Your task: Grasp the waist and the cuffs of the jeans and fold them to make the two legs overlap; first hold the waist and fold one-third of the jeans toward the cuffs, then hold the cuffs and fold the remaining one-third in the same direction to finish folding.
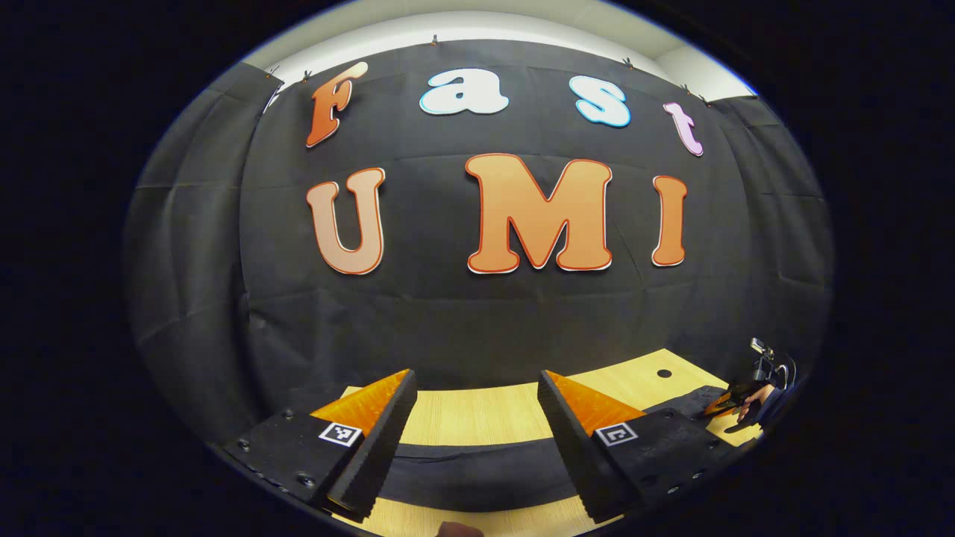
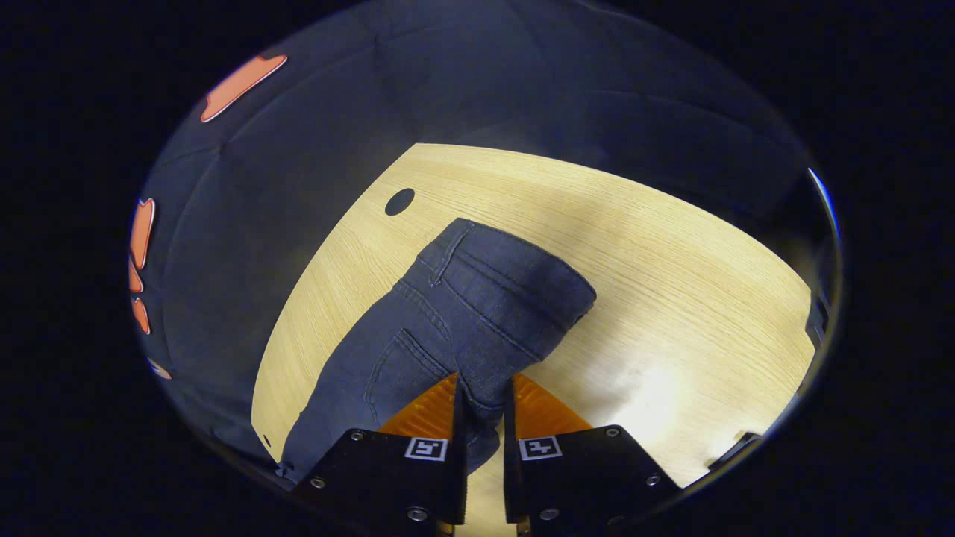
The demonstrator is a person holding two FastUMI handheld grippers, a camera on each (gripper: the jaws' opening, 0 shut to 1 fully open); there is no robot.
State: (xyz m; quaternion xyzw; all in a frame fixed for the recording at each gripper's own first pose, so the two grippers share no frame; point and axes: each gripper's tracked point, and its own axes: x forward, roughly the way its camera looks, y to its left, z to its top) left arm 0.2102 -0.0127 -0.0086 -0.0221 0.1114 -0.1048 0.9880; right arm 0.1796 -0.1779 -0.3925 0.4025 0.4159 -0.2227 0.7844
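On the pale wooden table (image 2: 671, 246) inside the booth, we see the right gripper (image 2: 483, 406) clamped on the jeans (image 2: 477, 313), its two fingers drawn close with a fold of dark denim near the waist pinched between them. In the right gripper view the waistband end of the jeans lies across the tabletop, a belt loop and a back pocket facing up, just short of a small round hole (image 2: 399, 201) in the wood; the legs run off toward the lower left and are cut off at the edge, so we cannot make out the cuffs there.

In the left gripper view we find the left gripper (image 1: 477, 418) spread wide, its fingers well apart and holding nothing, hovering above a dark band of the jeans (image 1: 477, 466) that crosses the table (image 1: 477, 414) between and below them. Whether that band is a leg or a cuff, we cannot tell. Far off at the right of that view, the other gripper (image 1: 727, 404) and the hand (image 1: 757, 399) holding it appear small and partly cut off
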